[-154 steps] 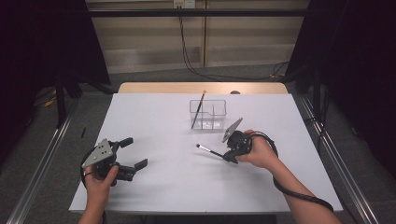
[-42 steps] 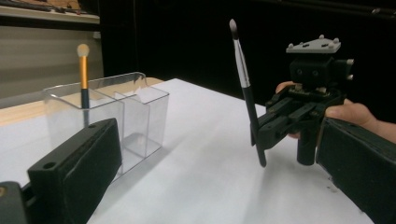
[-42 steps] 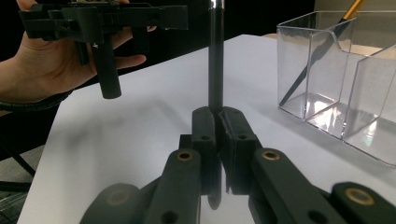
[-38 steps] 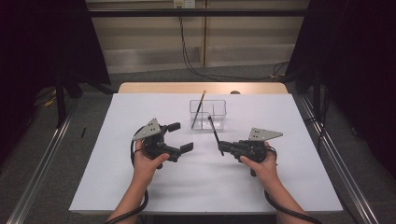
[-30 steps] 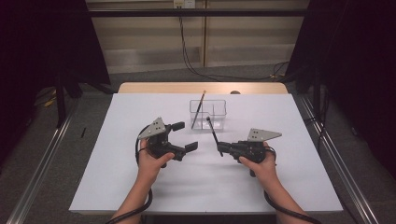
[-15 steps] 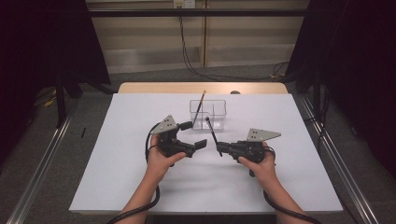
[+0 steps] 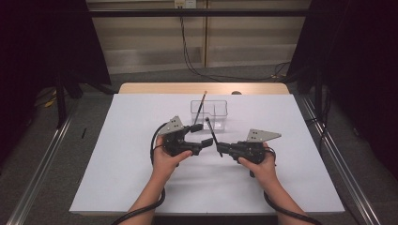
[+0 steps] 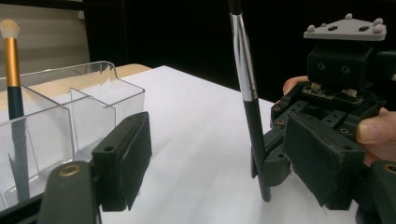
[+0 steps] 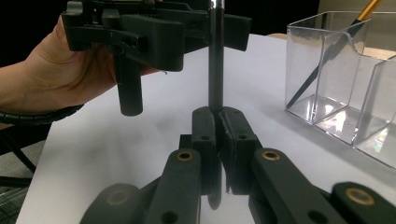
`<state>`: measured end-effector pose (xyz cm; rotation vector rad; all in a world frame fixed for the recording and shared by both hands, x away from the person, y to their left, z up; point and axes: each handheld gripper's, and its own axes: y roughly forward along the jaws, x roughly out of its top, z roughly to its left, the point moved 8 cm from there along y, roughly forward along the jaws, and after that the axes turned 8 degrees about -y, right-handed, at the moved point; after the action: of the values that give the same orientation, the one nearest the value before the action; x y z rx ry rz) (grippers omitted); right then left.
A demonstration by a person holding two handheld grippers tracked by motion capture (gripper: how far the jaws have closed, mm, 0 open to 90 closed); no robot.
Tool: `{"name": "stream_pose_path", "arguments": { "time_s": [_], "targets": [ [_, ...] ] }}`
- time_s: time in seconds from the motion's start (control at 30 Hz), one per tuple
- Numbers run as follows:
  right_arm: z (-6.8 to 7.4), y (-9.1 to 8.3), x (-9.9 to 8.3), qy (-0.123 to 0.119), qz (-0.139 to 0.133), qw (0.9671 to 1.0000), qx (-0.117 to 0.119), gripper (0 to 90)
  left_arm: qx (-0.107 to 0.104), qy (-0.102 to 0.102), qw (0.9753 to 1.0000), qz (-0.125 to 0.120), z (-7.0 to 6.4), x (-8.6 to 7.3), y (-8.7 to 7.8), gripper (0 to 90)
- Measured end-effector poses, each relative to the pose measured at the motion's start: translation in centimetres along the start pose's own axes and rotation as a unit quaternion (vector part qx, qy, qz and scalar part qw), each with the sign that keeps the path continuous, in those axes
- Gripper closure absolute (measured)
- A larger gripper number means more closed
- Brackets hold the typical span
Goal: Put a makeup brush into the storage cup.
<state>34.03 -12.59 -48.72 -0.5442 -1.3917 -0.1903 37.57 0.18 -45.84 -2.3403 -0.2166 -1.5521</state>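
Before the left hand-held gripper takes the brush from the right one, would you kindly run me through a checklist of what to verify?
1. Right hand-held gripper shut on the black brush: ok, its jaws clamp the handle near the lower end.
2. Brush held upright: ok, it stands close to vertical in both gripper views.
3. Left hand-held gripper open wide enough: ok, its jaws stand well apart.
4. Brush between the left jaws: ok, it seems to lie in the gap in the left gripper view, though how deep it sits is hard to tell.
5. Clear organiser has a free compartment: ok; the gold-handled brush leans in one.
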Motion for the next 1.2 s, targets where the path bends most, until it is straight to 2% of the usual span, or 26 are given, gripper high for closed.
{"name": "stream_pose_path", "arguments": {
  "time_s": [0.07, 0.37, 0.5, 0.57, 0.6, 0.67, 0.7, 0.77, 0.83, 0.9, 0.93, 1.0, 1.13, 1.2],
  "targets": [
    [0.1, 0.1, 0.0, 0.0, 0.0, 1.0, 0.001, 84.8, 0.001, 0.007, 1.0, 0.005, -0.1, -0.1, 0.2, 27.3],
    [0.2, 0.2, 0.0, -0.001, -0.001, 1.0, 0.004, 84.8, -0.008, 0.015, 0.9997, 0.018, -0.7, -0.1, 0.7, 33.0],
    [0.3, 0.2, 0.1, -0.003, -0.002, 1.0, 0.005, 84.8, -0.009, 0.014, 0.9998, 0.015, -0.9, 0.0, 0.7, 34.9],
    [0.4, 0.2, 0.1, -0.002, -0.002, 1.0, 0.007, 84.8, -0.017, 0.012, 0.9997, 0.014, -1.0, 0.0, 0.7, 36.1],
    [0.3, 0.3, 0.1, -0.003, -0.002, 1.0, 0.006, 84.8, -0.009, 0.014, 0.9998, 0.015, -0.9, 0.0, 0.6, 36.1],
    [0.4, 0.3, 0.1, -0.002, -0.003, 1.0, 0.007, 84.8, -0.016, 0.002, 0.9998, 0.012, -1.0, 0.1, 0.6, 36.4],
    [0.4, 0.3, 0.1, -0.002, -0.003, 1.0, 0.007, 84.8, -0.011, 0.003, 0.9999, 0.012, -0.9, 0.1, 0.5, 36.4],
    [0.4, 0.3, 0.1, -0.002, -0.004, 1.0, 0.008, 84.8, -0.015, -0.002, 0.9998, 0.012, -0.9, 0.1, 0.5, 36.4],
    [0.4, 0.3, 0.1, -0.002, -0.004, 1.0, 0.009, 84.8, -0.007, 0.005, 0.9999, 0.012, -0.7, 0.1, 0.5, 36.2],
    [0.4, 0.3, 0.1, -0.002, -0.004, 1.0, 0.008, 84.8, 0.001, 0.012, 0.9999, 0.007, -0.4, 0.1, 0.6, 33.4],
    [0.4, 0.3, 0.1, -0.003, -0.005, 1.0, 0.008, 84.8, 0.001, 0.002, 1.0, 0.009, -0.2, 0.1, 0.6, 29.1],
    [0.4, 0.3, 0.1, -0.003, -0.005, 0.9999, 0.008, 84.8, 0.002, 0.008, 1.0, 0.005, -0.2, 0.1, 0.7, 26.4],
    [0.4, 0.3, 0.2, -0.006, -0.007, 0.9999, 0.009, 84.8, -0.009, -0.007, 0.9999, 0.011, -0.4, 0.1, 1.0, 14.5],
    [0.4, 0.3, 0.2, -0.006, -0.007, 0.9999, 0.009, 84.8, -0.003, -0.012, 0.9998, 0.016, -0.4, 0.1, 1.2, 9.6]
  ]
}}
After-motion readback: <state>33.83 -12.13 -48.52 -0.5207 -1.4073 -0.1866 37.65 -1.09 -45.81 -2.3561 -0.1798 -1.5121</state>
